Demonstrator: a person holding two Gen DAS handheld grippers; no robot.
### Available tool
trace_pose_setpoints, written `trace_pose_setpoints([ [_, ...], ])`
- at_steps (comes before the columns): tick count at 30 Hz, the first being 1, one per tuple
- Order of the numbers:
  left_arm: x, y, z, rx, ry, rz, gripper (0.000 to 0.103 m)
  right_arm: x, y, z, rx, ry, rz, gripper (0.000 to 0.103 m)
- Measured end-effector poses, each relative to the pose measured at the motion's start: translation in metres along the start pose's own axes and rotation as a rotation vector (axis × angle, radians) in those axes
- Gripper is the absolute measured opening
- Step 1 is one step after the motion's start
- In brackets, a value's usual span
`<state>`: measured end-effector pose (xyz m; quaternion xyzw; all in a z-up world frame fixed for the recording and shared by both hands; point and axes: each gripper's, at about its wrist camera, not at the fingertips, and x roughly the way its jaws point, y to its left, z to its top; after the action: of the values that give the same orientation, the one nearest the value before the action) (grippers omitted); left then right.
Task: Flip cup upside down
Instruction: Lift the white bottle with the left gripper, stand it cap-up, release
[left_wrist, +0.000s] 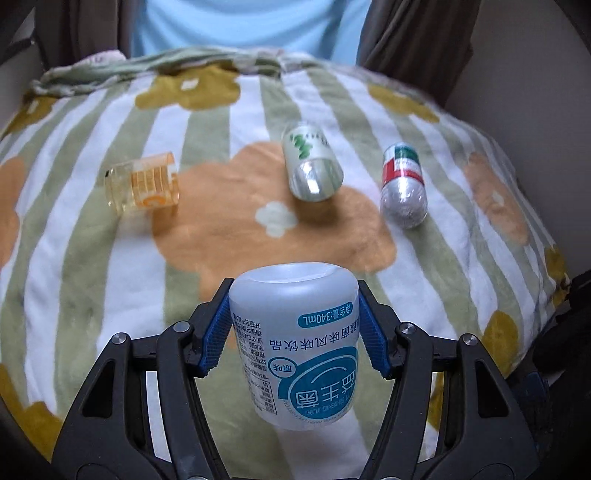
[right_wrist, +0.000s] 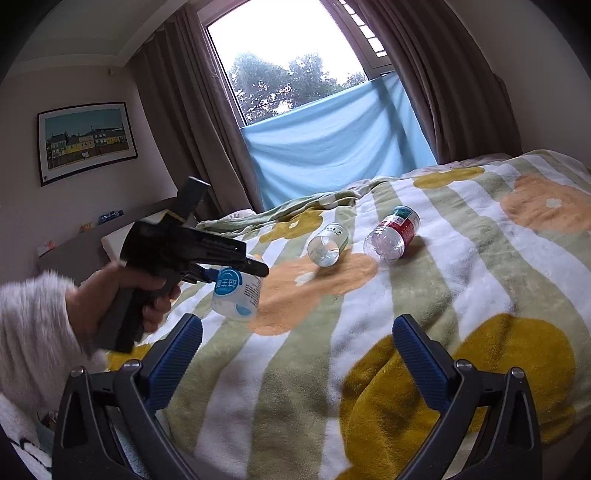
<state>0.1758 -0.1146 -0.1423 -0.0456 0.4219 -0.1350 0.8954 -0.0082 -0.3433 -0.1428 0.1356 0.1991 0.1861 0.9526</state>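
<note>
My left tool (left_wrist: 293, 325) clamps the translucent white plastic cup with blue label (left_wrist: 295, 347) above the striped floral blanket (left_wrist: 221, 236); my right tool (right_wrist: 295, 354) gapes empty. That soft bedding could topple the upturned cup on release.

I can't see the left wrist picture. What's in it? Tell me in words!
The left tool grips a white cup with blue writing, held above a striped flowery blanket with its label upside down. Farther off, an orange cup, a green-labelled cup and a red-and-green-labelled cup lie on their sides.
</note>
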Motion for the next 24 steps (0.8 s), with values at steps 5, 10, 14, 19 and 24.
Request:
trace_pose_setpoints([
  [5, 0.023, 0.001, 0.001, -0.055, -0.108, 0.019, 0.059, 0.001, 0.004, -0.006, -0.002, 0.017, 0.004, 0.103],
  [10, 0.041, 0.006, -0.006, -0.062, -0.058, 0.044, 0.059, -0.001, 0.005, -0.011, 0.001, 0.039, 0.005, 0.103],
  [14, 0.039, 0.000, -0.011, -0.008, -0.043, 0.068, 0.059, 0.001, 0.005, -0.011, -0.001, 0.047, 0.010, 0.103],
  [19, 0.035, -0.006, -0.010, 0.018, -0.005, 0.085, 0.059, 0.004, 0.006, -0.009, -0.005, 0.047, 0.021, 0.103],
  [24, 0.032, -0.003, -0.010, 0.012, 0.039, 0.083, 0.059, 0.007, 0.007, -0.009, -0.011, 0.056, 0.028, 0.103],
])
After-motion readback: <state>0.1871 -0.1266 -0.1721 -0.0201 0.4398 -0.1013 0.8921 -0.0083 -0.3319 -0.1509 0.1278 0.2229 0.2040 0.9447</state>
